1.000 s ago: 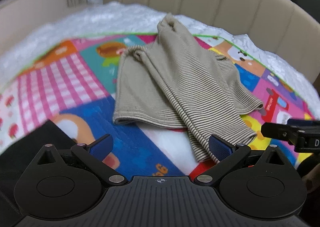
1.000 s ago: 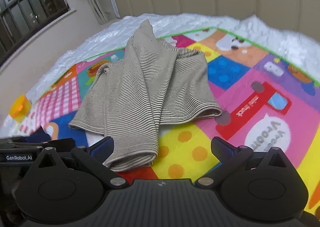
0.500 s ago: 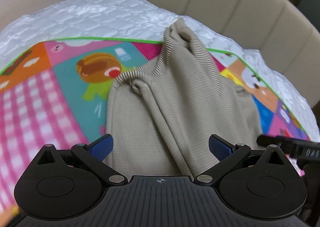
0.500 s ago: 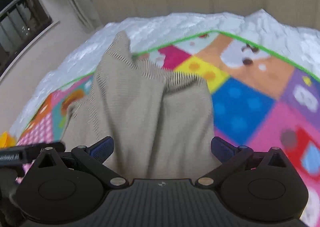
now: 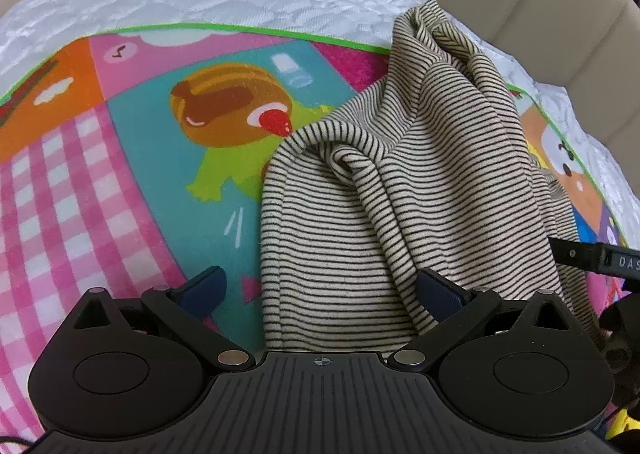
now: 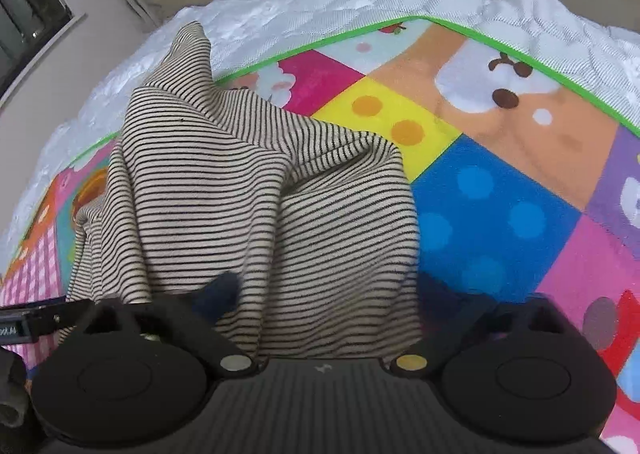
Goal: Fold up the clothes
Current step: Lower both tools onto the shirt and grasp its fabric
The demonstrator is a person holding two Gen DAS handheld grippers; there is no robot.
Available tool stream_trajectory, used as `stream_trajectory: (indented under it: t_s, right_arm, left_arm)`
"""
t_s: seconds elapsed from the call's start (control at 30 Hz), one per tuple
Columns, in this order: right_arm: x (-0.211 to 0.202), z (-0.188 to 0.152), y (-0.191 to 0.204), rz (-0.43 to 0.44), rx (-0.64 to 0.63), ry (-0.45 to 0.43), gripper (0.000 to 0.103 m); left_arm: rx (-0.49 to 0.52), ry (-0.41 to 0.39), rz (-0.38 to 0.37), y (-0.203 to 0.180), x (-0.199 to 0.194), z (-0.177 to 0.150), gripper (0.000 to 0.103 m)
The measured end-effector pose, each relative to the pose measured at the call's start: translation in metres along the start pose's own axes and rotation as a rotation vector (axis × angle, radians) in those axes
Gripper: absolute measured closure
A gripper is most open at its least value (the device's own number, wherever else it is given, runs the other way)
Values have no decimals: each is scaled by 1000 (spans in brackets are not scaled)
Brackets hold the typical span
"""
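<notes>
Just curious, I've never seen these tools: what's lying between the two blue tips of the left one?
The left wrist view shows the left gripper closing its jaws around the striped garment's left edge and a strip of colourful play mat.

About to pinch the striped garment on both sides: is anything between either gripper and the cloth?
Nothing visible. The striped garment lies bare on the play mat, already between the closing jaws of the left gripper and right gripper.
</notes>
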State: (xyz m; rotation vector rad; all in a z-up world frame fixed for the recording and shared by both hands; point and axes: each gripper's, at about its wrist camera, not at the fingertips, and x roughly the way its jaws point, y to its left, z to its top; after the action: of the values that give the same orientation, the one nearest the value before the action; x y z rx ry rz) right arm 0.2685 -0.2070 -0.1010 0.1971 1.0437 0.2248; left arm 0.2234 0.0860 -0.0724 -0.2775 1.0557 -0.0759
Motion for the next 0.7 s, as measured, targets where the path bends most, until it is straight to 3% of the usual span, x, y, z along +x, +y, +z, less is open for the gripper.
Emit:
stream_trajectory:
  t_s: [0.07, 0.17, 0.27, 0.4, 0.47, 0.53, 0.6, 0.67, 0.7]
  right_arm:
    - [-4, -3, 1, 28, -2, 23, 59]
    - [-15, -13, 3, 53, -8, 76, 74]
    - [-32, -37, 4, 30, -47, 137, 84]
    - [-57, -69, -5, -7, -111, 181, 84]
    - [-67, -77, -15, -8, -77, 189, 84]
    - [-80, -82, -16, -14, -94, 152, 84]
    - [-94, -85, -15, -20, -127, 96, 80]
    - [-106, -81, -14, -2, -129, 30, 73]
    - [-109, -77, -16, 20, -105, 5, 70]
  left_arm:
    - [18, 0, 29, -3, -1, -3, 28]
    - [52, 22, 48, -7, -5, -11, 51]
    - [40, 106, 3, -8, -15, -25, 64]
    - [88, 220, -32, -19, -31, -54, 64]
    - [112, 274, -67, -25, -41, -69, 65]
    - [102, 310, -93, -26, -52, -78, 64]
    - [92, 282, -101, -25, -66, -80, 60]
    - [88, 200, -123, -23, -82, -75, 37]
    - [86, 153, -137, -22, -91, -72, 31]
